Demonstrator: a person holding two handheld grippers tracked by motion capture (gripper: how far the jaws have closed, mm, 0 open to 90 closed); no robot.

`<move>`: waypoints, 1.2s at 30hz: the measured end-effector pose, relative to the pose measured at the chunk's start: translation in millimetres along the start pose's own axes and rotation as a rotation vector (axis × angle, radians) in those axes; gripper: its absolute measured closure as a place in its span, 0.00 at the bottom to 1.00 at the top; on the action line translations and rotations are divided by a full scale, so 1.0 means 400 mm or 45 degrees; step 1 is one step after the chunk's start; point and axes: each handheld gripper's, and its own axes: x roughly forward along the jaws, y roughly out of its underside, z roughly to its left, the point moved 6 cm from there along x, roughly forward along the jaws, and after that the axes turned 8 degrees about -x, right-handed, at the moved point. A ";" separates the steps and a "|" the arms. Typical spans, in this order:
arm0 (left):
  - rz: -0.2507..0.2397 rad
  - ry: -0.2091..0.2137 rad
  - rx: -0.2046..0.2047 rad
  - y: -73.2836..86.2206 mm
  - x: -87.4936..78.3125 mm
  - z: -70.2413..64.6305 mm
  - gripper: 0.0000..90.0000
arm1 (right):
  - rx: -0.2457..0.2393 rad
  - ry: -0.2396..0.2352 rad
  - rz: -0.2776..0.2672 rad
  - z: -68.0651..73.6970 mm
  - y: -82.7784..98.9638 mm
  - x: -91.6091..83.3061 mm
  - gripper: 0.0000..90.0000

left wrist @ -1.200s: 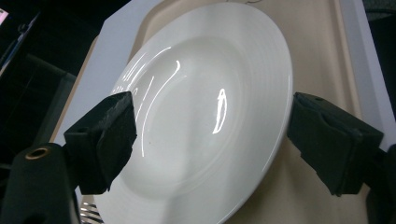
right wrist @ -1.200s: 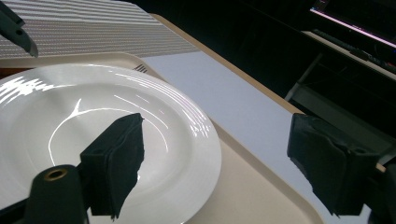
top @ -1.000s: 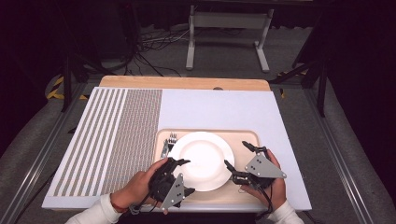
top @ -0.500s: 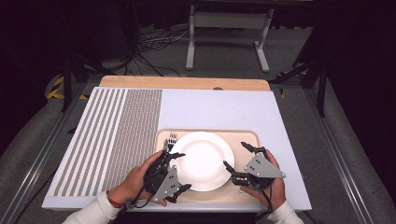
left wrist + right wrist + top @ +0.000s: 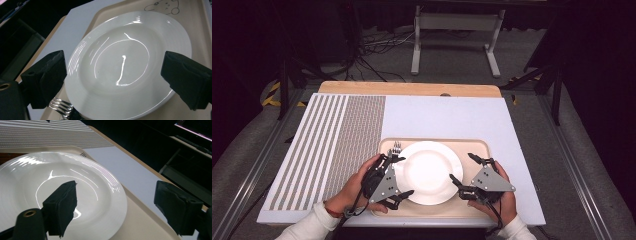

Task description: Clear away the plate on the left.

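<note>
The white plate point(image 5: 428, 171) lies on the beige tray point(image 5: 472, 146), between both grippers. The left gripper point(image 5: 398, 176) gapes wide at the plate's left rim, holding nothing. The right gripper point(image 5: 465, 169), also open, straddles its right rim.

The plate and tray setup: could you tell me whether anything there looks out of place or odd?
One thing: the fork lies at the left edge of the tray with its handle end tucked under the rim of the white plate, so only the tines show. Otherwise the plate looks clean, whole and flat, and nothing is spilled.
</note>
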 end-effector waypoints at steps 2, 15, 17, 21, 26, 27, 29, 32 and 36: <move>-0.004 -0.002 -0.003 0.000 -0.002 0.002 0.08 | -0.001 -0.001 -0.001 0.000 0.000 0.000 0.22; -0.032 0.005 -0.037 -0.005 -0.017 0.018 0.07 | -0.013 -0.028 -0.001 0.011 -0.002 0.003 0.22; -0.035 0.003 -0.040 -0.006 -0.018 0.019 0.07 | -0.014 -0.030 -0.001 0.012 -0.003 0.002 0.22; -0.042 0.003 -0.044 -0.008 -0.022 0.024 0.07 | -0.016 -0.038 -0.001 0.015 -0.003 0.004 0.22; -0.051 -0.001 -0.052 -0.007 -0.026 0.029 0.07 | -0.017 -0.047 0.001 0.019 -0.003 0.006 0.22; -0.051 -0.001 -0.052 -0.006 -0.028 0.030 0.07 | -0.018 -0.047 0.002 0.019 -0.003 0.006 0.22; -0.057 -0.005 -0.056 -0.006 -0.030 0.033 0.07 | -0.020 -0.048 0.002 0.020 -0.003 0.006 0.22; -0.057 -0.006 -0.059 -0.005 -0.033 0.037 0.08 | -0.017 -0.047 0.003 0.019 -0.002 0.006 0.22; -0.060 -0.023 -0.067 -0.004 -0.038 0.044 0.08 | -0.019 -0.050 0.005 0.020 -0.001 0.008 0.22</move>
